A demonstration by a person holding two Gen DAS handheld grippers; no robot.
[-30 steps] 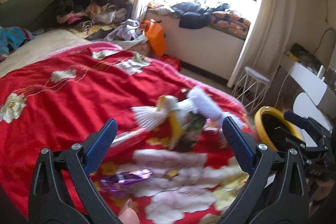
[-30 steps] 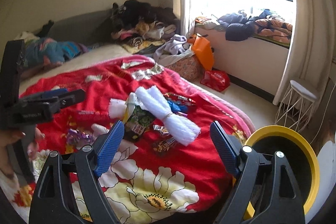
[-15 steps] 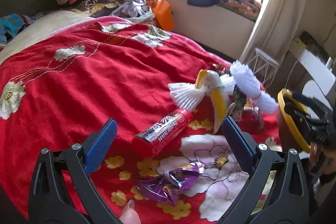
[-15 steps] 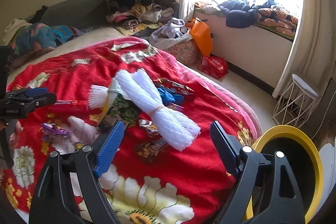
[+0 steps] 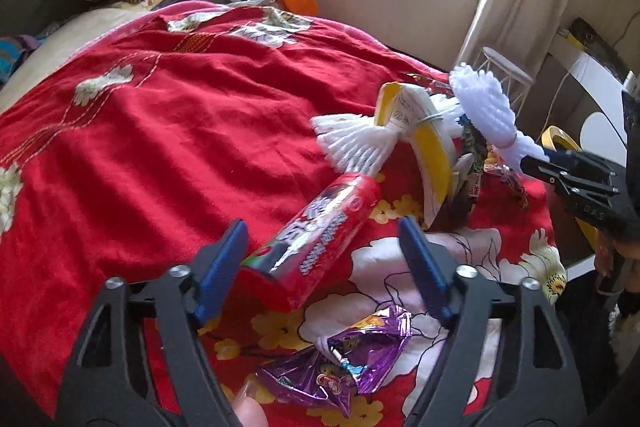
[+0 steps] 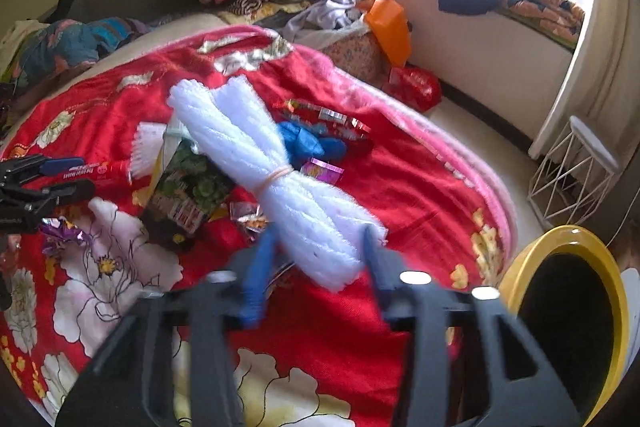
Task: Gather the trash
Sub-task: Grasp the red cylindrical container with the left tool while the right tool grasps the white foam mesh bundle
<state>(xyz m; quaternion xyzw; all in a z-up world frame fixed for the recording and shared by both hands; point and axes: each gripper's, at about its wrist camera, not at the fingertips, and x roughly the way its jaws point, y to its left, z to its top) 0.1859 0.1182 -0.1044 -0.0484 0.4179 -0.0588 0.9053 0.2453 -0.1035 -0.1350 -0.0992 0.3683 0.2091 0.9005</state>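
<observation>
While both tongs close in on litter strewn over the red bedspread [image 6: 420, 187], two pickups are under way at once.
Largest item: white foam-net bundle [image 6: 256, 155], banded at its middle, lying diagonally on the bed; judged very light, soft and springy, best taken at the near end or at the band. Right tongs [image 6: 316, 255] straddle that near end, jaws have just been narrowing, pads at or just off the foam; blur hides contact. Red wrapper tube [image 5: 320, 227]: light, crinkly, likely slippery, best pinched mid-body. Left tongs [image 5: 324, 259], jaws just closing, released, tube between them untouched. Purple foil wrapper [image 5: 344, 363] lies just below. Versus a second ago: both tongs are lower and nearer their targets. Yellow-rimmed bin [image 6: 568, 307] stands beside the bed.
</observation>
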